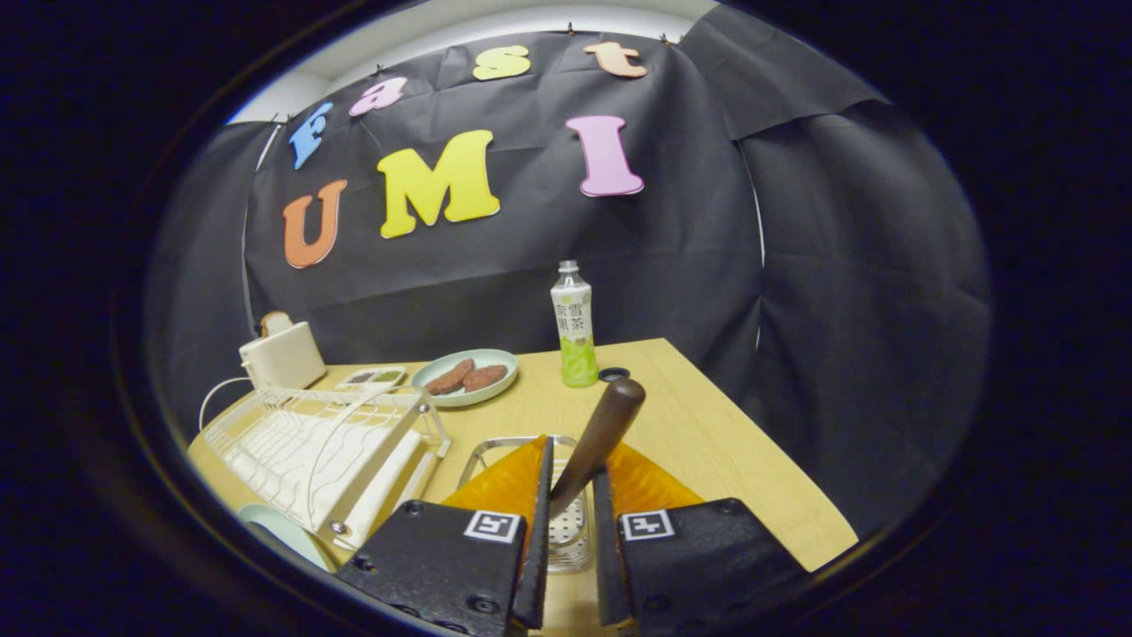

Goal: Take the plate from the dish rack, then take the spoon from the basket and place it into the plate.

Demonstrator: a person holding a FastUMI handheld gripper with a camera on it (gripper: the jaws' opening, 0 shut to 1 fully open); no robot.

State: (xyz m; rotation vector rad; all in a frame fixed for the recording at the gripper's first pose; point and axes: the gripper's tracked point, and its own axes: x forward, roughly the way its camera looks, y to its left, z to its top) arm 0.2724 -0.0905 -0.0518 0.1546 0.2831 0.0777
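Gripping rounded wooden spoon handle [601, 433], tongs [572, 495] above perforated metal basket [566, 531].

Dish rack [327, 451] crowds the left; bare table [707, 425] lies open right.

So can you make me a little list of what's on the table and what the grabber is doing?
gripper: shut on the spoon's handle
spoon: brown handle tilted up between the fingers, its lower end over the basket
basket: metal, holes in its floor, under the fingers
dish rack: white wire, beside the basket
plate: pale, by the rack's near corner
food plate: two brown pieces
bottle: upright, farther back
table: light wood
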